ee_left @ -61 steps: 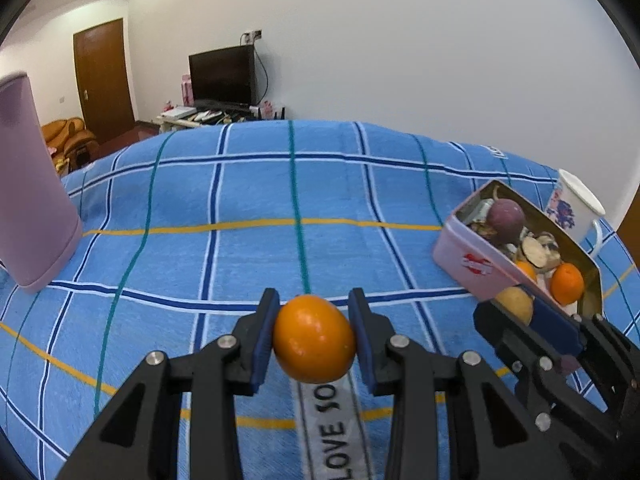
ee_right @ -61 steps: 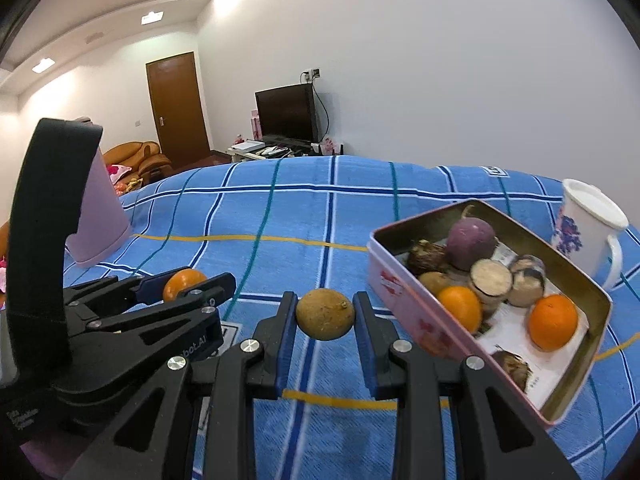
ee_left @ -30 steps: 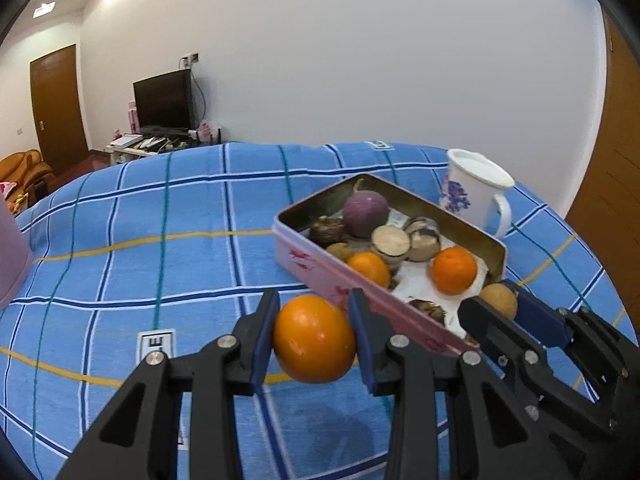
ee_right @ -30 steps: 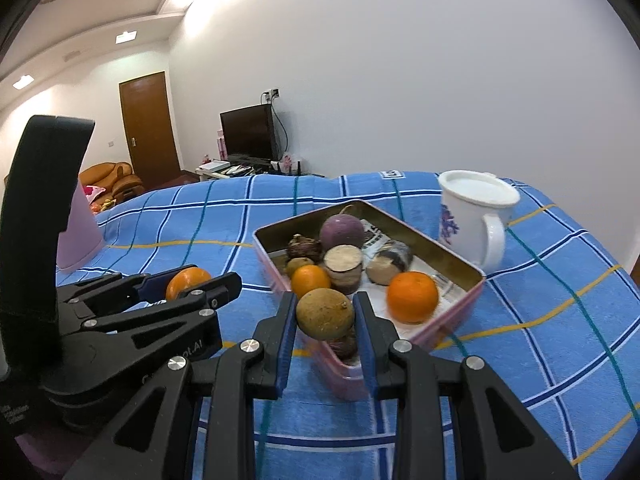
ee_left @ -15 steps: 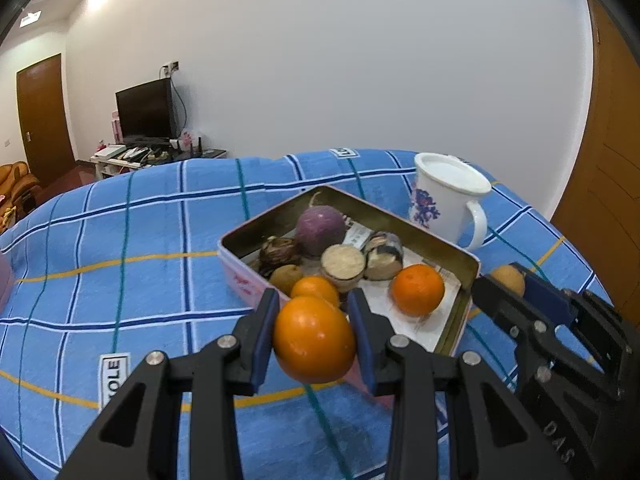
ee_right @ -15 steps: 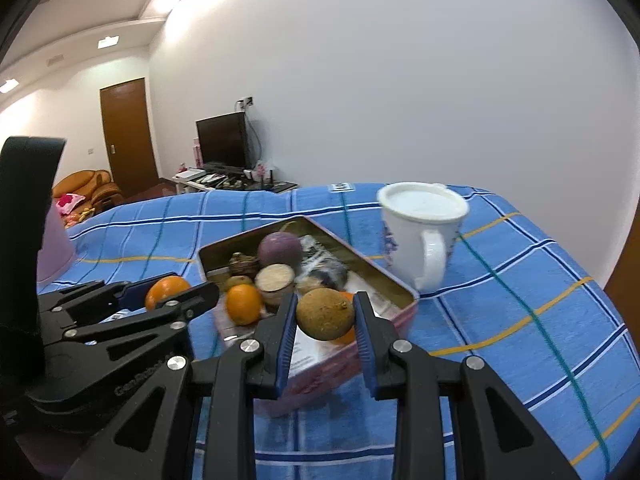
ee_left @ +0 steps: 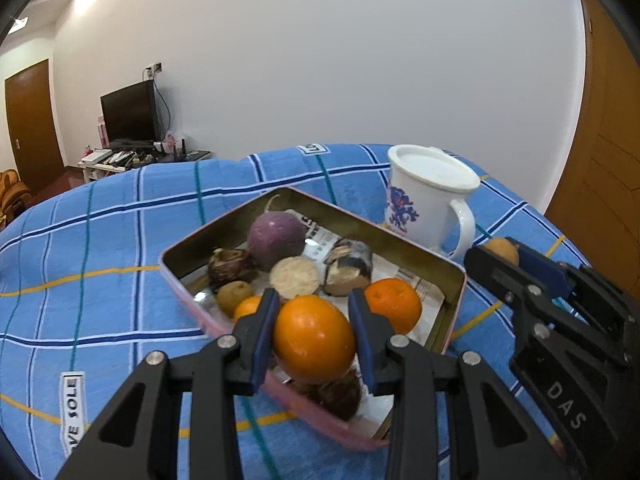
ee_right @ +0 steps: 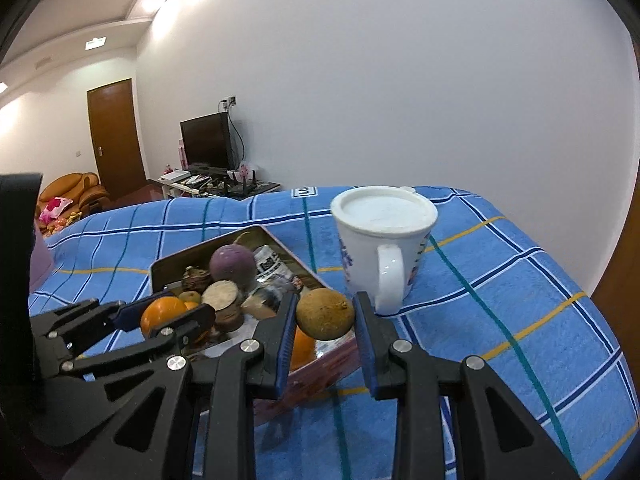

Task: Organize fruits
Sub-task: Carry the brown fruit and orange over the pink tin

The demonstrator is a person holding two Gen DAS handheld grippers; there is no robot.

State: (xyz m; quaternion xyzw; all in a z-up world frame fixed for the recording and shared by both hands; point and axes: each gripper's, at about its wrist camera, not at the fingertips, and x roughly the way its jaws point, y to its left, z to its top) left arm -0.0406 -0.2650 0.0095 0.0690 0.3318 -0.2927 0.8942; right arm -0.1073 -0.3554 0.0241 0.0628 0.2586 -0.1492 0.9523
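My left gripper [ee_left: 314, 338] is shut on an orange [ee_left: 314, 340] and holds it above the near rim of the pink metal tin [ee_left: 184, 280]. The tin holds a purple round fruit [ee_left: 276, 236], another orange [ee_left: 394, 304], a small brown fruit [ee_left: 234, 294] and several other pieces. My right gripper [ee_right: 325, 314] is shut on a brown round fruit [ee_right: 325, 314], held above the tin's right end [ee_right: 340, 350], just in front of the white mug [ee_right: 384, 248]. In the right wrist view the left gripper [ee_right: 168, 316] and its orange sit at lower left. The right gripper [ee_left: 500, 254] shows at the right of the left wrist view.
The white mug [ee_left: 430, 196] with a lid and blue print stands just behind the tin's right corner. A blue checked cloth [ee_left: 100, 240] covers the surface. A pink container edge [ee_right: 40, 260] stands far left. The cloth's edge drops off at the right [ee_right: 600, 292].
Both grippers have swung right and come closer to the tin, each still holding its fruit. The tin and mug now fill the middle of both views.
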